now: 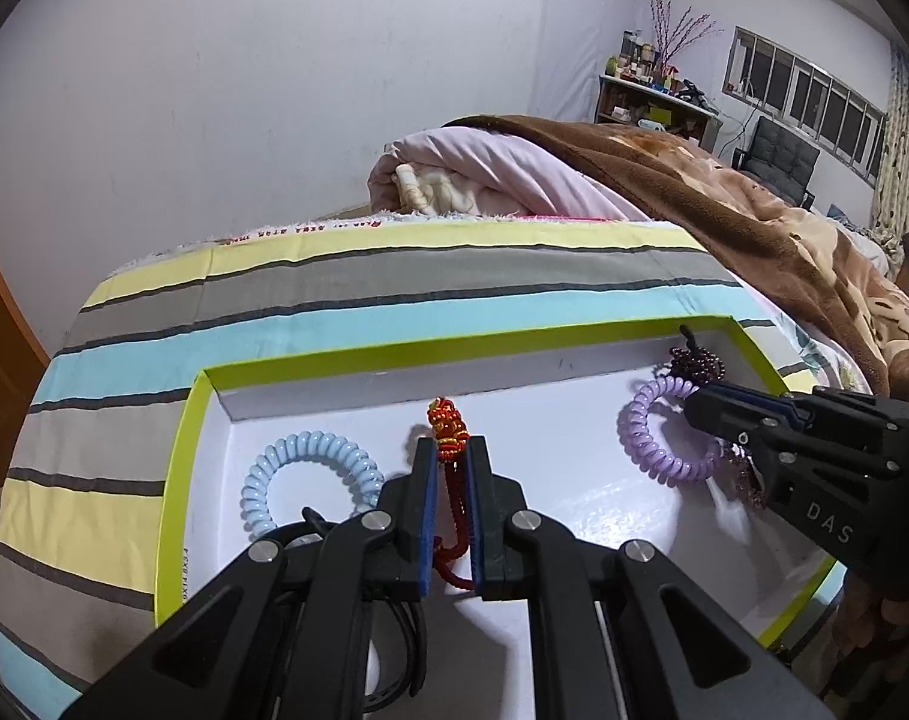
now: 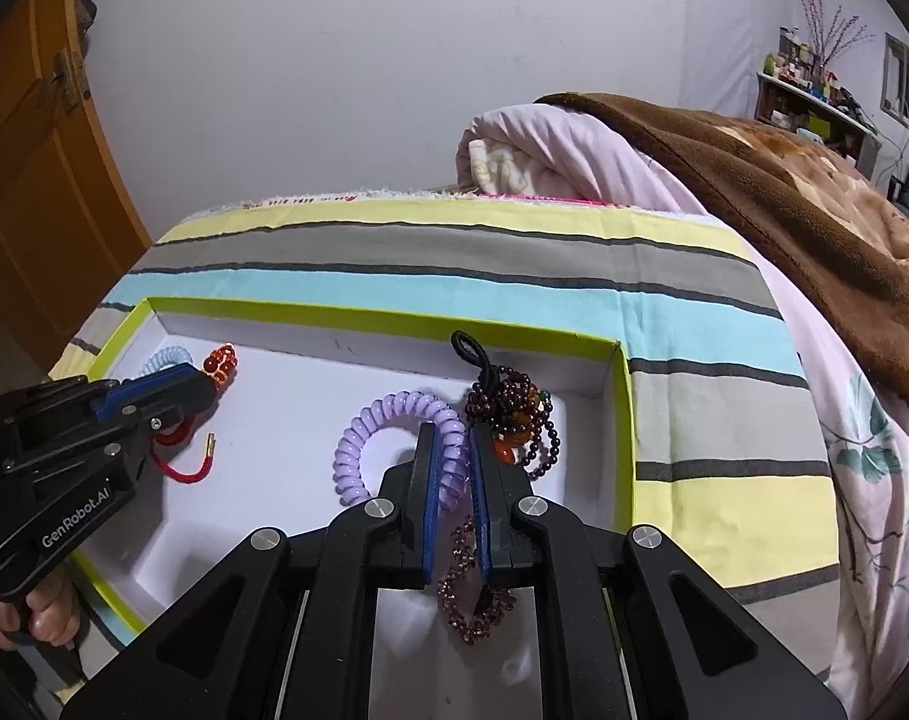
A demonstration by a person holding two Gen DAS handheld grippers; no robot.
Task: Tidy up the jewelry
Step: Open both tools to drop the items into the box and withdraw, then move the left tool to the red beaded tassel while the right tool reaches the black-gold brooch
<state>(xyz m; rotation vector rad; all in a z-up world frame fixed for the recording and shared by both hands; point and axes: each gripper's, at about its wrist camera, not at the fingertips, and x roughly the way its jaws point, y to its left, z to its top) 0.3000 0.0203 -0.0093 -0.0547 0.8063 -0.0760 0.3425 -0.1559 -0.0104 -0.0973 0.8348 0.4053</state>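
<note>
The red knotted cord bracelet and the purple bead bracelet hung over the white box on the bed, each clamped in your left gripper and right gripper. You were at the placing step; next, lower and release.

We've got decent open floor in the middle of the box, between the red cord bracelet and the purple coil tie. The far right corner is clogged by the dark bead bracelet, and the blue coil tie sits by the left wall. The box walls fence every side, so we come in from above. Past the far edge, the striped bed is clear up to the rolled quilt.
</note>
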